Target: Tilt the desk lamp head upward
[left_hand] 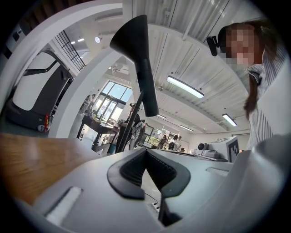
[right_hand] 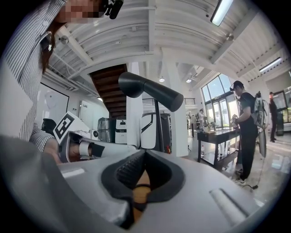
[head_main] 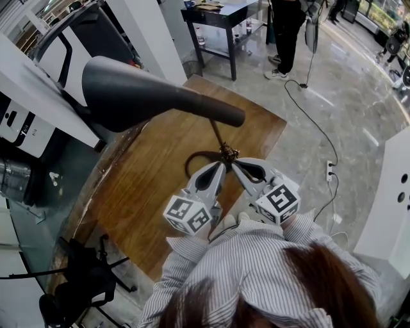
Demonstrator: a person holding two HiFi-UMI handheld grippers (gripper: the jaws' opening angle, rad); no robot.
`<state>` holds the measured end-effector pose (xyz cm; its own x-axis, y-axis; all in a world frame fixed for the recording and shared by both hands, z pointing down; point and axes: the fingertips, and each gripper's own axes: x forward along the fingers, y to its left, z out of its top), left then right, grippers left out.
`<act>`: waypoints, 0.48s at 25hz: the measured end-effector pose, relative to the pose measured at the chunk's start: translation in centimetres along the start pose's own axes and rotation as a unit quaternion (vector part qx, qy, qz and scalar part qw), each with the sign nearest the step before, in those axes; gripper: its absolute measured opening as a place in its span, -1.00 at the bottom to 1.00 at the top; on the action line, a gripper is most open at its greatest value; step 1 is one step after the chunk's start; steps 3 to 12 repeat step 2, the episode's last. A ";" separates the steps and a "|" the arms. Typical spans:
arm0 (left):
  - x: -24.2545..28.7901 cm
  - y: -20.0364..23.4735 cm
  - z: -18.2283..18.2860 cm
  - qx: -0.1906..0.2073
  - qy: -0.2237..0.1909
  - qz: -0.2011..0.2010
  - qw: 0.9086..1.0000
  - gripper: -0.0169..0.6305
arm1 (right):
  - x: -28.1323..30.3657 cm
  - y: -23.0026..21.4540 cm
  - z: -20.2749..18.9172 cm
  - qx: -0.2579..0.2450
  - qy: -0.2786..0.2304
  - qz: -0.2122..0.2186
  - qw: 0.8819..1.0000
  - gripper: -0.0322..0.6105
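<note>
The desk lamp has a large black cone head (head_main: 128, 93) that hangs over the wooden table (head_main: 154, 173). Its thin stem (head_main: 216, 133) runs down to a dark ring base (head_main: 195, 160). My left gripper (head_main: 221, 166) and right gripper (head_main: 236, 166) point away from me side by side, their tips almost together at the foot of the stem. Both are shut with nothing between the pads. In the left gripper view the lamp head (left_hand: 134, 43) rises above the shut left gripper (left_hand: 145, 152). The right gripper view has the lamp head (right_hand: 145, 91) above the shut right gripper (right_hand: 144, 154).
A black side table (head_main: 221, 16) and a standing person (head_main: 286, 32) are at the far end. A cable and power strip (head_main: 330, 170) lie on the tiled floor to the right. A black chair (head_main: 70, 288) sits lower left, white equipment (head_main: 25, 122) along the left.
</note>
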<state>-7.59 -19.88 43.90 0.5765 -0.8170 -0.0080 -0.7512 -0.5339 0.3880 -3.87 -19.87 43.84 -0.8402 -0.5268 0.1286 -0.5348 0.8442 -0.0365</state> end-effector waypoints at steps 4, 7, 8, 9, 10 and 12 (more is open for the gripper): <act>-0.1 0.0 0.0 -0.002 0.000 0.001 1.000 -0.93 | 0.0 0.1 0.0 -0.002 -0.001 0.001 1.000 -0.90; -0.1 0.0 0.0 -0.002 0.000 0.001 1.000 -0.93 | 0.0 0.1 0.0 -0.002 -0.001 0.001 1.000 -0.90; -0.1 0.0 0.0 -0.002 0.000 0.001 1.000 -0.93 | 0.0 0.1 0.0 -0.002 -0.001 0.001 1.000 -0.90; -0.1 0.0 0.0 -0.002 0.000 0.001 1.000 -0.93 | 0.0 0.1 0.0 -0.002 -0.001 0.001 1.000 -0.90; -0.1 0.0 0.0 -0.002 0.000 0.001 1.000 -0.93 | 0.0 0.1 0.0 -0.002 -0.001 0.001 1.000 -0.90; -0.1 0.0 0.0 -0.002 0.000 0.001 1.000 -0.93 | 0.0 0.1 0.0 -0.002 -0.001 0.001 1.000 -0.90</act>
